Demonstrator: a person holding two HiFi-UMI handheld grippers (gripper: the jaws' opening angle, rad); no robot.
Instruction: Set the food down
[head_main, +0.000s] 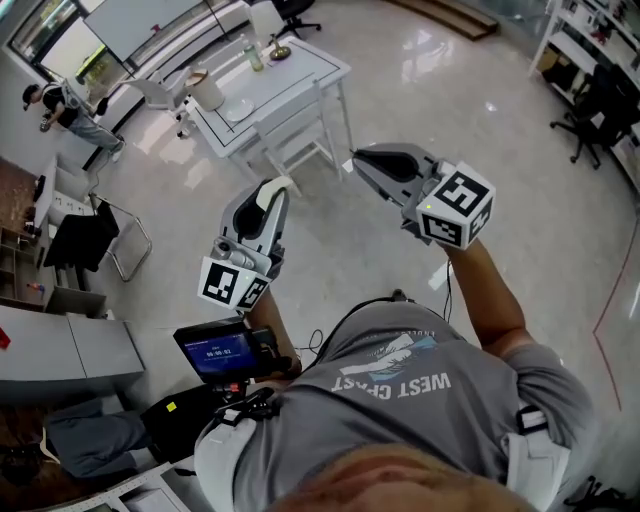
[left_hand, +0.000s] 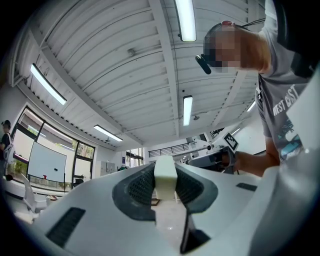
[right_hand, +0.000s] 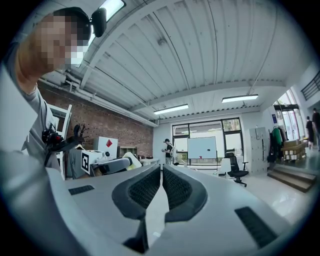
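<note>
A pale cream block of food (left_hand: 165, 172) sits pinched between the jaws of my left gripper (left_hand: 165, 181), which is shut on it. In the head view the left gripper (head_main: 278, 190) is held up in the air over the shiny floor, with the block (head_main: 284, 184) at its tip. My right gripper (head_main: 356, 160) hangs beside it to the right, also high above the floor. In the right gripper view its jaws (right_hand: 162, 172) are shut with nothing between them. The white table (head_main: 300, 62) stands farther ahead, beyond both grippers.
On the table are a white cylinder (head_main: 207, 90), a plate (head_main: 240, 108) and a bottle (head_main: 256, 55); a white chair (head_main: 292, 140) is tucked at its near side. A person (head_main: 65, 105) stands far left. Black office chairs (head_main: 590, 110) stand at right.
</note>
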